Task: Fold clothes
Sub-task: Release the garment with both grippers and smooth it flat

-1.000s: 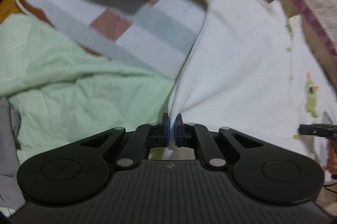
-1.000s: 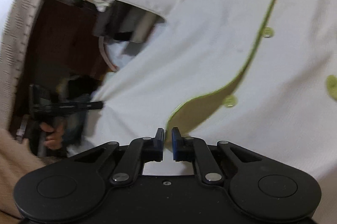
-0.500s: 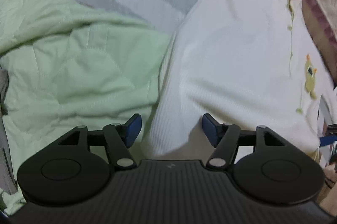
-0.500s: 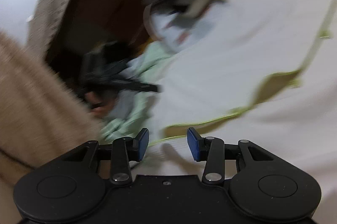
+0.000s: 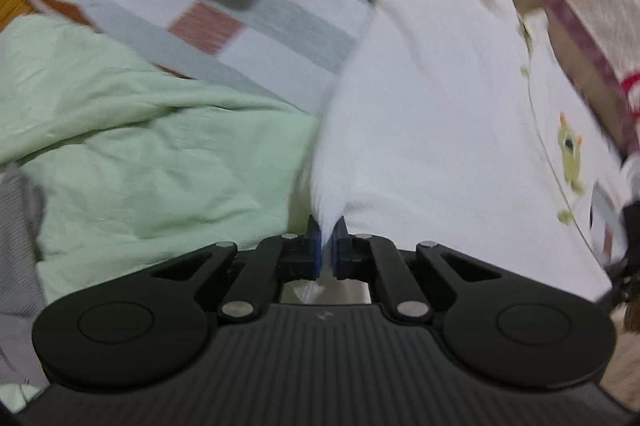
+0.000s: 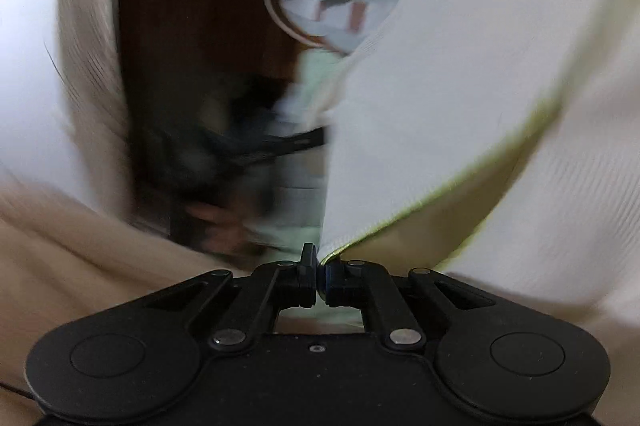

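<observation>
A checked blanket [image 5: 248, 21] in white, grey and dusty pink is spread at the back, with a pale green quilt [image 5: 132, 153] bunched up beside it. Dark brown wooden furniture [image 6: 192, 37] is seen in the right wrist view, badly blurred. The light is soft.

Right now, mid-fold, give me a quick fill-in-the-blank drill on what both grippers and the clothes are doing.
1. The left gripper is shut on the edge of the ____ shirt.
2. The right gripper pinches the shirt hem trimmed in ____.
3. Left of the shirt lies a pale ____ garment.
4. The small cartoon patch on the shirt is mostly ____.

Missing words: white; green; green; green
</observation>
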The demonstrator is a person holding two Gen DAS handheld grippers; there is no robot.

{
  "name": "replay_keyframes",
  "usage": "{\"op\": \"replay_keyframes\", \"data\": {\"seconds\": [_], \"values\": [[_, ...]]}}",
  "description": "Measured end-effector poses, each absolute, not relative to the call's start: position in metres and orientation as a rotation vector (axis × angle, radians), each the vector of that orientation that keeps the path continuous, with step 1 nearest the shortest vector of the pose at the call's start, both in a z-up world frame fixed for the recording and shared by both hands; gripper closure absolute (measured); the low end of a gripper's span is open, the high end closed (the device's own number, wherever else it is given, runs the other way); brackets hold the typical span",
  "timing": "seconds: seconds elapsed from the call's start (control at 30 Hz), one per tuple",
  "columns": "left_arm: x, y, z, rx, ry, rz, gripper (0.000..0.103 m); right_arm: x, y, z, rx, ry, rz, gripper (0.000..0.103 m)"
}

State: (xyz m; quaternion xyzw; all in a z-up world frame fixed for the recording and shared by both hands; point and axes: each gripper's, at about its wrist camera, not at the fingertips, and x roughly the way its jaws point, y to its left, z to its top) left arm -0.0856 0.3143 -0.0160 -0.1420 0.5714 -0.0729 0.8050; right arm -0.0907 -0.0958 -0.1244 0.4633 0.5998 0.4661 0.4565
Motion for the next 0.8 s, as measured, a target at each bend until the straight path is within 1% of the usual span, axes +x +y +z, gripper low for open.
{"op": "replay_keyframes", "data": {"seconds": [0.1,0.17,0.2,0.27,0.3,0.33,0.37,0.43,0.47,0.53,0.67,0.7,0.8], "values": [[-0.087,0.333,-0.019,-0.363,1.239,-0.135,0.098,-0.103,-0.095,-0.14,1.203,1.565,1.079,0.096],[-0.089,0.327,-0.032,-0.291,1.284,-0.111,0.098,-0.111,-0.095,-0.147,1.174,1.596,1.015,0.094],[-0.089,0.324,-0.038,-0.254,1.306,-0.098,0.099,-0.114,-0.096,-0.145,1.112,1.584,0.986,0.093],[-0.089,0.315,-0.047,-0.166,1.347,-0.088,0.095,-0.12,-0.1,-0.13,0.978,1.526,0.998,0.084],[-0.089,0.311,-0.049,-0.127,1.362,-0.082,0.094,-0.122,-0.103,-0.119,0.903,1.483,1.02,0.071],[-0.089,0.307,-0.052,-0.088,1.376,-0.076,0.091,-0.126,-0.11,-0.106,0.836,1.432,1.042,0.065],[-0.087,0.304,-0.044,-0.071,1.342,-0.096,0.09,-0.131,-0.117,-0.093,0.77,1.378,1.062,0.064],[-0.083,0.299,-0.028,-0.039,1.269,-0.136,0.081,-0.139,-0.131,-0.074,0.61,1.326,1.075,0.064],[-0.081,0.296,-0.02,-0.023,1.233,-0.157,0.078,-0.144,-0.138,-0.064,0.529,1.3,1.079,0.064],[-0.073,0.285,-0.013,-0.054,1.188,-0.206,0.068,-0.153,-0.145,-0.052,0.295,1.29,1.051,0.064],[-0.058,0.261,0.0,-0.118,1.098,-0.303,0.068,-0.179,-0.129,-0.051,-0.134,1.308,0.991,0.064],[-0.054,0.255,0.003,-0.134,1.075,-0.327,0.068,-0.183,-0.126,-0.052,-0.181,1.306,0.98,0.064],[-0.04,0.221,-0.001,-0.042,1.089,-0.407,0.068,-0.194,-0.118,-0.056,-0.297,1.289,0.94,0.064]]}}
